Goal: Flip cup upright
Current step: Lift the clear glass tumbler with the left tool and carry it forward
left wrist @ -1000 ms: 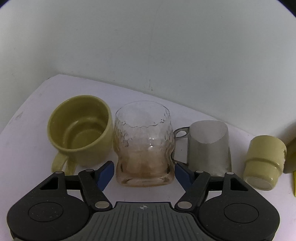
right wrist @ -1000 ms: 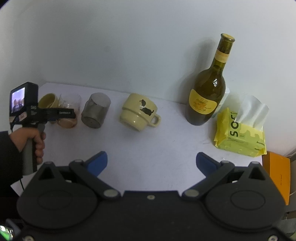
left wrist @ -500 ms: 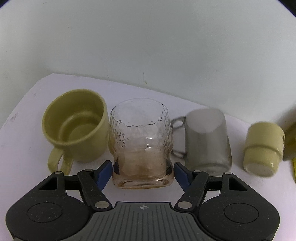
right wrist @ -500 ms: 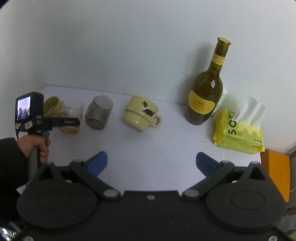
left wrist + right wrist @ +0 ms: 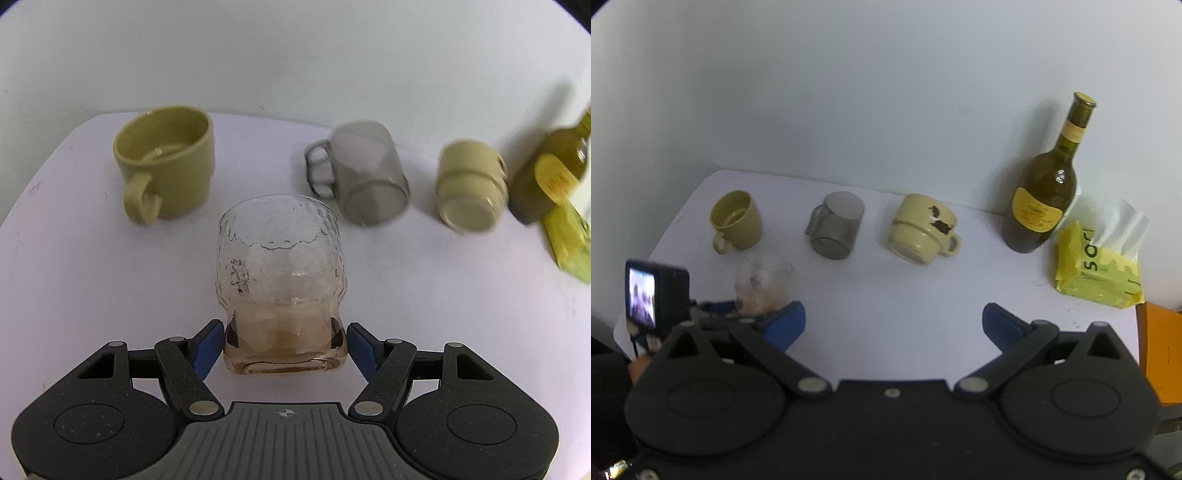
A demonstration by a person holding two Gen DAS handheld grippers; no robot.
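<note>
Half a second ago the textured glass tumbler (image 5: 280,284) stood in the row, tight between the olive mug (image 5: 166,166) and the smoky glass mug (image 5: 364,173); now it sits low in the centre of the left wrist view, well apart from both, with the row pushed to the upper part of the frame — so the left gripper (image 5: 286,345) has drawn it back out of the line while gripping it. Its blue pads press against the thick amber-tinted base on either side, the jaws closed to the width of the glass and holding it. The tumbler's long axis runs up the frame, away from the camera, base nearest the gripper and wavy rim toward the far wall; whether it rests on the white table (image 5: 74,277) or hangs just above it I cannot tell. That reads as the glass being already mouth-up or nearly so, leaving the tipped smoky mug and the cream dog-print mug (image 5: 923,229), both lying on their sides, as likely candidates. The right gripper (image 5: 894,325) hangs at the lower centre of its own view, jaws wide apart and empty.
</note>
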